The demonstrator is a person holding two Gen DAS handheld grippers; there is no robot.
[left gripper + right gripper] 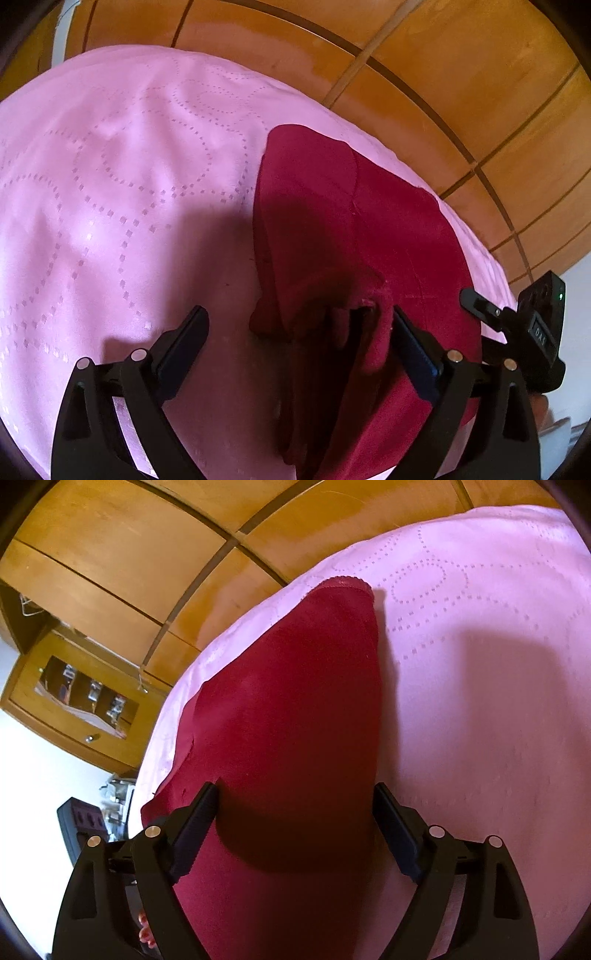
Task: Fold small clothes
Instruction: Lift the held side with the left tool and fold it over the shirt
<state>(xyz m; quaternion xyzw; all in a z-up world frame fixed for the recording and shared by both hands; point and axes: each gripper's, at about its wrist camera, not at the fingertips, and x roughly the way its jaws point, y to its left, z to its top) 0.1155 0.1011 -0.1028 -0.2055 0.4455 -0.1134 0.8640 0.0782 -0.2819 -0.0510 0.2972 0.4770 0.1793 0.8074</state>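
Observation:
A dark red garment (354, 229) lies on the pink bedspread (122, 177), partly folded, with a bunched fold near my left gripper. My left gripper (301, 325) is open, just above the garment's near edge, its right finger over the cloth and its left finger over bare bedspread. In the right wrist view the same red garment (295, 701) stretches away to a scalloped hem. My right gripper (295, 801) is open and hovers over the garment's near part, fingers on both sides of it. The right gripper also shows at the left wrist view's right edge (517, 317).
The pink bedspread (480, 664) has a dotted pattern and ends close behind the garment. A wooden wardrobe (406, 55) stands behind the bed. A wooden drawer unit (74, 701) and clutter on the floor are at the left in the right wrist view.

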